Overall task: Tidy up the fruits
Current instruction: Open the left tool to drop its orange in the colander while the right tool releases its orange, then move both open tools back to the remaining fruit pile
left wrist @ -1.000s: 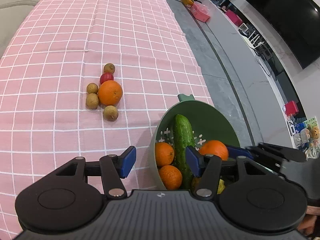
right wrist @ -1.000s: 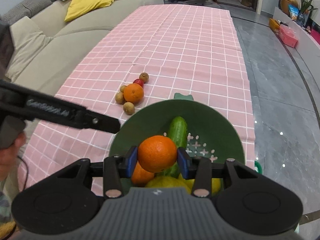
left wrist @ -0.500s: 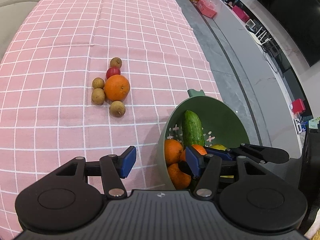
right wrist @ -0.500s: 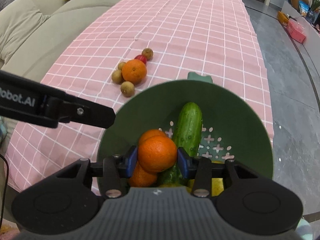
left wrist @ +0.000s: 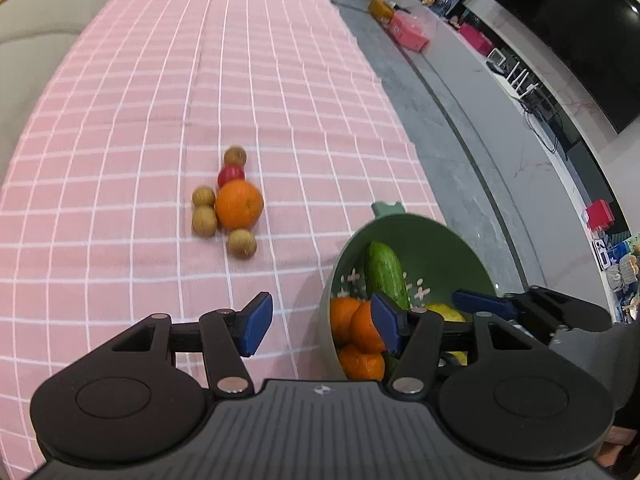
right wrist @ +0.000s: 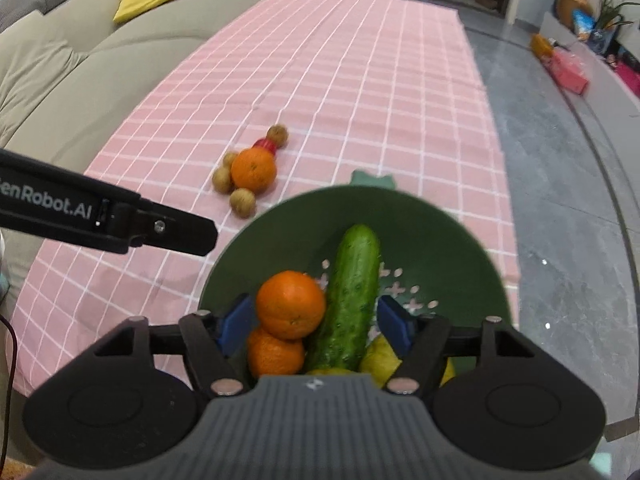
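Green colander (right wrist: 460,240): oranges (right wrist: 290,304), cucumber (right wrist: 352,292), lemons (right wrist: 380,358). Your right tool (right wrist: 316,324) hangs above, opening, orange released; left tool (left wrist: 320,322) open, empty.

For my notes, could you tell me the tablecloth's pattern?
Pink with a white grid: tablecloth, clearest in the right wrist view.

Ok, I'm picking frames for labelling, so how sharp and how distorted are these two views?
Left wrist view: fisheye bends the pink checked tablecloth grid; the loose orange and the small brown fruits are slightly smeared. Right wrist view: same curvature; the cucumber and top orange in the green bowl are crisp, the far room soft. No harsh glare in either.
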